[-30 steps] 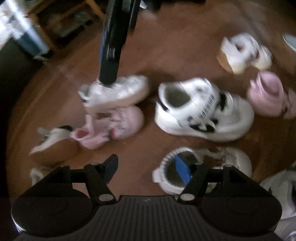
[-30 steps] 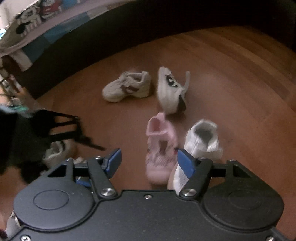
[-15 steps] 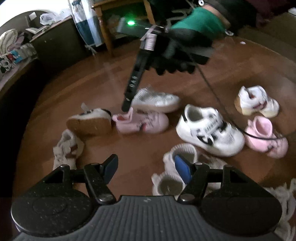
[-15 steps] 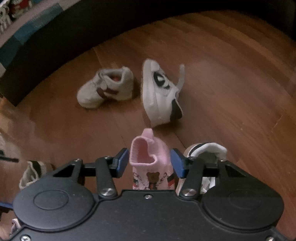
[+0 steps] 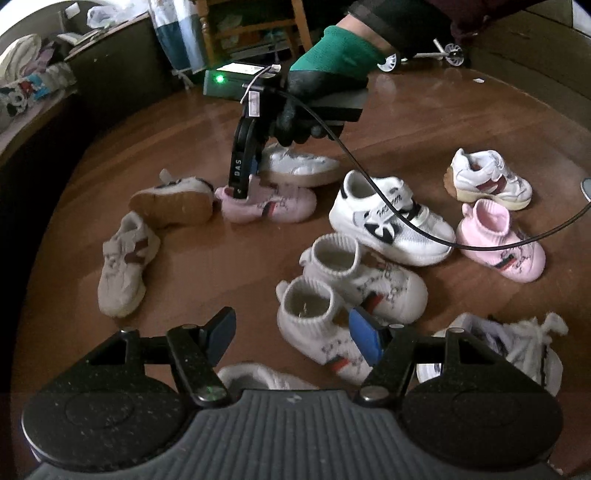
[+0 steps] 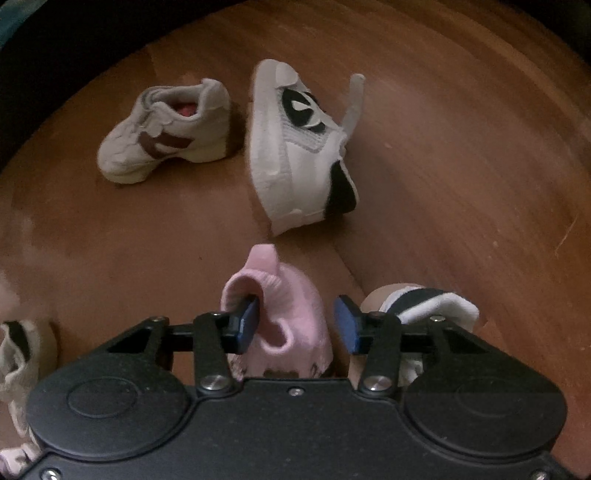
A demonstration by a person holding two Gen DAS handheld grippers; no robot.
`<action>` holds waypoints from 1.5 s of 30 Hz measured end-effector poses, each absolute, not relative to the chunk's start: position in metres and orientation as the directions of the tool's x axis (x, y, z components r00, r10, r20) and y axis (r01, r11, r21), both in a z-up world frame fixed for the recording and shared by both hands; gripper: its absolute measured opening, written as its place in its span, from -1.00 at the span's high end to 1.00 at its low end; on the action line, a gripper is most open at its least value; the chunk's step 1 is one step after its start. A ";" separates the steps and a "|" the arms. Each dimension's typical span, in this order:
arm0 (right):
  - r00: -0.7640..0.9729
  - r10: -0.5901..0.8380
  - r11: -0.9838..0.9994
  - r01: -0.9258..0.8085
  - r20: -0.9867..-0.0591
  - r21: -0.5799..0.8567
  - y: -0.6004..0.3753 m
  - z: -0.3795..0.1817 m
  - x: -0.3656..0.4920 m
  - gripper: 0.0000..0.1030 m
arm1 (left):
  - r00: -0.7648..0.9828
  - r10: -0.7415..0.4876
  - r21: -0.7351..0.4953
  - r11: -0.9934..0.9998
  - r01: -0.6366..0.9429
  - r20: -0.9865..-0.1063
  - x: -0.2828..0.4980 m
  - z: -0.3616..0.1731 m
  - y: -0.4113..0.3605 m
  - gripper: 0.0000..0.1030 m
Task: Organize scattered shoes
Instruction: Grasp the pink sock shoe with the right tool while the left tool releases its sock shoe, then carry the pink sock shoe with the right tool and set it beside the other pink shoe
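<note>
Right gripper [image 6: 295, 325]: points steeply down over the pink shoe [image 6: 284, 317]; its jaws are closing. The left pad sits inside the shoe's collar, the right pad stands just outside the shoe's side with a small gap, so the collar wall lies between them and is not yet pinched.
Right gripper, left-wrist view [image 5: 242, 177]: its tip is sunk into the heel opening of the pink shoe [image 5: 269, 205]; a gloved hand [image 5: 317, 96] with a green cuff holds it, a black cable [image 5: 388, 203] trailing from it.
Left gripper [image 5: 291, 334]: released, jaws wide, nothing between them; it hovers above the floor [image 5: 184, 266] over a pair of white sock shoes [image 5: 354, 280].
Pink shoe: on the floor, upright, toe towards the view's right, between a tipped shoe with a tan sole [image 5: 173, 197] and a white shoe [image 5: 299, 166] behind it.
Second pink shoe [image 5: 498, 240]: well apart on the right, just beside a white-and-black sneaker [image 5: 388, 218].
Beige shoe [image 5: 123, 262]: left of the sock shoes, alone.
White-and-maroon shoe [image 5: 487, 179]: far right, behind the second pink shoe.
Right-wrist view, ahead: a beige shoe with a maroon stripe [image 6: 166, 133] and a white-and-black sneaker on its side [image 6: 303, 151], side by side, near each other.
Beside the right pad: a white shoe with a dark collar band [image 6: 424, 302], just beside the pink shoe.
Background: dark furniture and a wooden chair [image 5: 251, 22].
</note>
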State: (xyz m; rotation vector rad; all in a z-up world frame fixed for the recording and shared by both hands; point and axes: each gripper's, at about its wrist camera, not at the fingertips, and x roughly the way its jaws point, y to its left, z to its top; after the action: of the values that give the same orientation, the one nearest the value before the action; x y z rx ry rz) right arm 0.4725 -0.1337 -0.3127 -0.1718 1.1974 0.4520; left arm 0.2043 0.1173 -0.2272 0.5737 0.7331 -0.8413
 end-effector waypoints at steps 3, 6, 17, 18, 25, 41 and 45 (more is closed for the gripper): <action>0.294 0.200 0.877 -0.479 -0.935 0.037 -0.123 -0.318 0.466 0.45 | 0.464 -0.450 0.171 0.552 0.816 -0.763 0.202 -0.225 0.120 -0.31; 0.354 0.188 0.843 -0.537 -0.916 -0.034 -0.117 -0.310 0.450 0.73 | 0.474 -0.455 0.173 0.558 0.811 -0.754 0.200 -0.221 0.121 -0.31; 0.483 0.446 0.863 -0.455 -0.754 0.220 -0.167 -0.221 0.406 0.80 | 0.500 -0.471 0.167 0.586 0.793 -0.726 0.194 -0.209 0.117 -0.31; 0.483 0.460 0.861 -0.447 -0.745 0.242 -0.174 -0.213 0.401 0.80 | 0.502 -0.477 0.159 0.592 0.790 -0.721 0.194 -0.207 0.116 -0.31; 0.426 0.500 0.849 -0.412 -0.754 0.331 -0.218 -0.175 0.352 0.80 | 0.517 -0.521 0.093 0.638 0.765 -0.679 0.202 -0.199 0.104 -0.31; -0.040 0.506 0.790 -0.379 -0.862 0.481 -0.293 -0.269 0.185 0.80 | 0.482 -0.543 0.068 0.613 0.787 -0.688 0.188 -0.205 0.080 -0.31; -0.122 0.462 0.786 -0.403 -0.878 0.470 -0.290 -0.300 0.163 0.80 | 0.477 -0.533 0.060 0.621 0.782 -0.699 0.183 -0.211 0.081 -0.31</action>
State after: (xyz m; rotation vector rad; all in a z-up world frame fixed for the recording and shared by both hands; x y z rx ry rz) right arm 0.1634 -0.2896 -0.3004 0.0499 1.5237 0.7384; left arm 0.1835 0.0807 -0.2110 0.4006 0.6948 -0.8297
